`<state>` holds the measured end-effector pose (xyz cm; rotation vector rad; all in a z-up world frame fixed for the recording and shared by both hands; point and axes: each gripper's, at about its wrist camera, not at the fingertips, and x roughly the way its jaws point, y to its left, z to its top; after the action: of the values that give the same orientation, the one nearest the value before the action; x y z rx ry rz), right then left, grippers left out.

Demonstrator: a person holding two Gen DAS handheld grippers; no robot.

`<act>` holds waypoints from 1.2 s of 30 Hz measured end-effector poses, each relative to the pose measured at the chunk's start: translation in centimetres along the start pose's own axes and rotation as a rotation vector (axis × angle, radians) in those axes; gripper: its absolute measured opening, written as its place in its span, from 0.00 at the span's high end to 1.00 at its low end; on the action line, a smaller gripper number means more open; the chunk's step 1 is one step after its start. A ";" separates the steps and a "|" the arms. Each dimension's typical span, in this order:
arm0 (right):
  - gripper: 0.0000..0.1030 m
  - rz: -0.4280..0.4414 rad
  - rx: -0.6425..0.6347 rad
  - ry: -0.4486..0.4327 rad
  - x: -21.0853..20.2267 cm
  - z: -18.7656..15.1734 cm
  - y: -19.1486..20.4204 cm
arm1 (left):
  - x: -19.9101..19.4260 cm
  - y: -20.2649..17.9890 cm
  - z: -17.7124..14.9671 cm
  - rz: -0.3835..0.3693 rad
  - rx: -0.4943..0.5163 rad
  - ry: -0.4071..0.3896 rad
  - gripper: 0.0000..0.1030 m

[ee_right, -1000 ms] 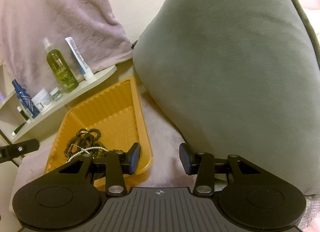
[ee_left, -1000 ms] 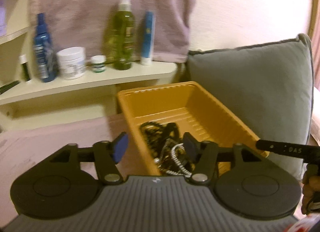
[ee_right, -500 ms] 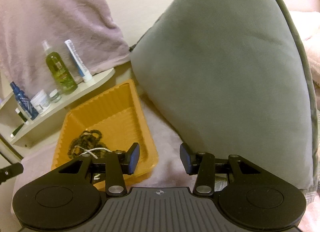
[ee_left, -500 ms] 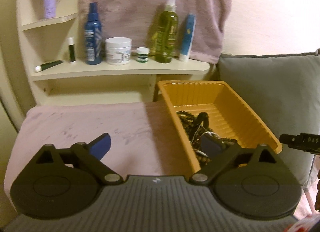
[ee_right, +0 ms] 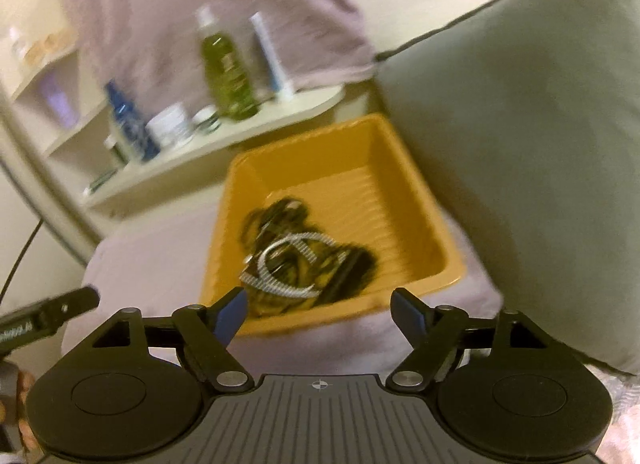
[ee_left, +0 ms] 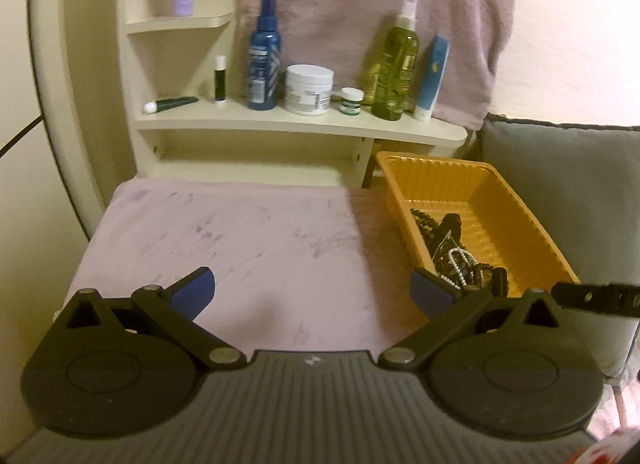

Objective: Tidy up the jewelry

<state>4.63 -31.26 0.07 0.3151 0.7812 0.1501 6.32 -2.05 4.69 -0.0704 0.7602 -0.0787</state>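
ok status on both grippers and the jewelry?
Left gripper open, empty. Right gripper open, empty, facing tray. Jewelry tangled in tray, untouched. Path clear.

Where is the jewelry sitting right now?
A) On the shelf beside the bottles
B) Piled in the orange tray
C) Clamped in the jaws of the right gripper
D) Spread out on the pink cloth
B. The tangle of dark beaded strands and a silver chain lies inside the orange tray, and the right gripper has its jaws spread wide with nothing between them.
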 end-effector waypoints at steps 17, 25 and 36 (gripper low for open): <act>0.17 -0.047 -0.158 0.084 0.2 -2.6 4.1 | -3.1 0.5 -3.0 0.035 0.003 0.083 0.01; 0.17 -0.033 -0.178 0.104 0.0 -3.4 4.8 | -3.5 -0.2 -4.6 0.060 0.017 0.114 0.01; 0.17 -0.014 -0.213 0.104 -0.3 -4.2 5.6 | -3.7 -0.3 -4.7 0.072 0.025 0.116 0.00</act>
<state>1.35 -25.09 -0.66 0.1011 0.8623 0.2359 0.33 -2.18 3.86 -0.0150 0.8762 -0.0238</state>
